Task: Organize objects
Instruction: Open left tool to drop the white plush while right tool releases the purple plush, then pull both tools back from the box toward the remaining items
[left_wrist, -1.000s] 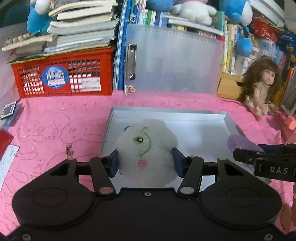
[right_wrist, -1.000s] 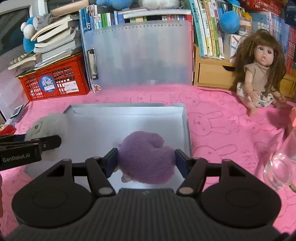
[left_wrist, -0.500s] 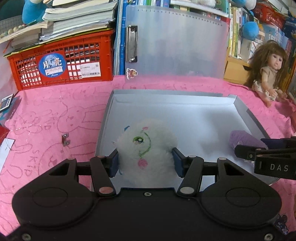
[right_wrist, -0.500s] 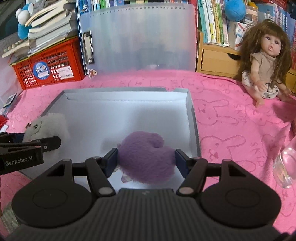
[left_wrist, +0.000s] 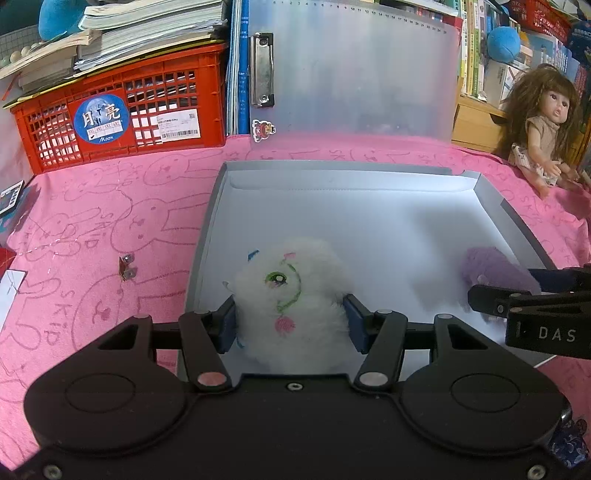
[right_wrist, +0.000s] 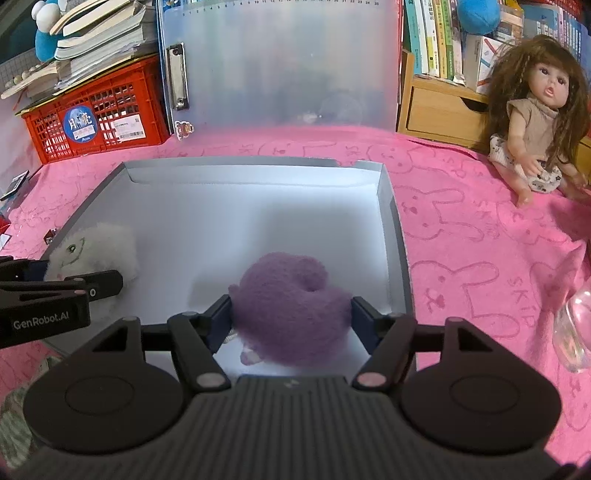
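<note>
My left gripper (left_wrist: 290, 321) is shut on a white plush toy (left_wrist: 291, 291) with a green stitched eye, held over the near left part of a shallow grey box (left_wrist: 369, 170). My right gripper (right_wrist: 291, 317) is shut on a purple plush toy (right_wrist: 291, 314), held over the near right part of the same box (right_wrist: 258, 162). In the left wrist view the purple toy (left_wrist: 491, 266) and the right gripper show at the right. In the right wrist view the white toy (right_wrist: 99, 247) and the left gripper show at the left.
A pink cloth (left_wrist: 110, 229) covers the table. At the back stand a red crate (left_wrist: 122, 118) under stacked books, a frosted clipboard (left_wrist: 351, 74) and bookshelves. A doll (right_wrist: 532, 122) sits at the right. A small metal clip (left_wrist: 126, 266) lies left of the box. A clear glass (right_wrist: 572, 332) stands at the right edge.
Both grippers, each still holding its toy, have moved forward and down over the grey box. The box now looks larger and nearer in both views.
</note>
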